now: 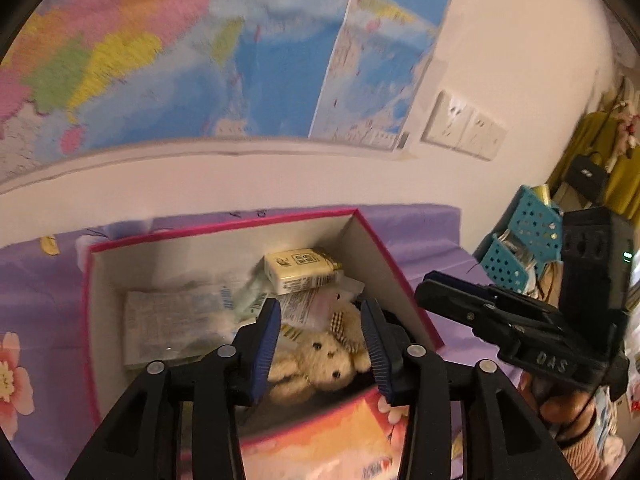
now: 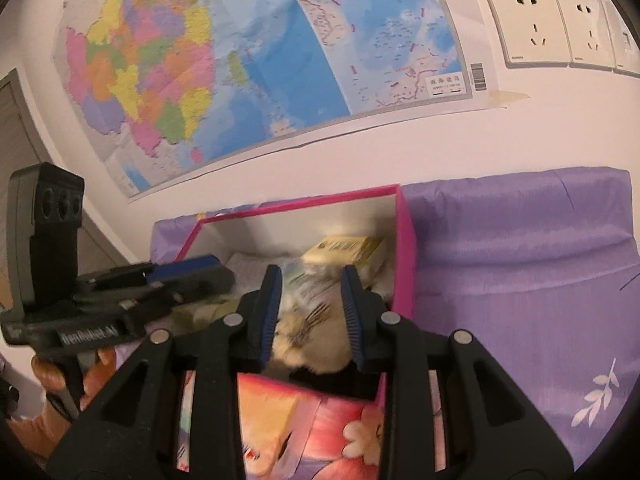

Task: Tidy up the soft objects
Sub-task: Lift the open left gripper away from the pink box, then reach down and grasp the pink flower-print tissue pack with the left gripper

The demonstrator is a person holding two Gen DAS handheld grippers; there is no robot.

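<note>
A cream teddy bear (image 1: 324, 364) lies inside a pink-rimmed box (image 1: 224, 225) on the purple bedcover, next to a yellow packet (image 1: 300, 271) and plastic-wrapped packs (image 1: 172, 320). My left gripper (image 1: 320, 344) is open above the box, fingers either side of the bear, not touching it. My right gripper (image 2: 310, 312) is open too, over the same box (image 2: 406, 264), with the blurred bear (image 2: 308, 340) below its fingers. The right gripper shows in the left wrist view (image 1: 424, 290); the left gripper shows in the right wrist view (image 2: 224, 274).
A wall with a coloured map (image 2: 240, 60) and white sockets (image 2: 528, 24) rises behind the box. Purple flowered bedcover (image 2: 520, 280) surrounds it. Teal perforated baskets (image 1: 520, 248) and yellow cloth (image 1: 596, 148) stand at the right.
</note>
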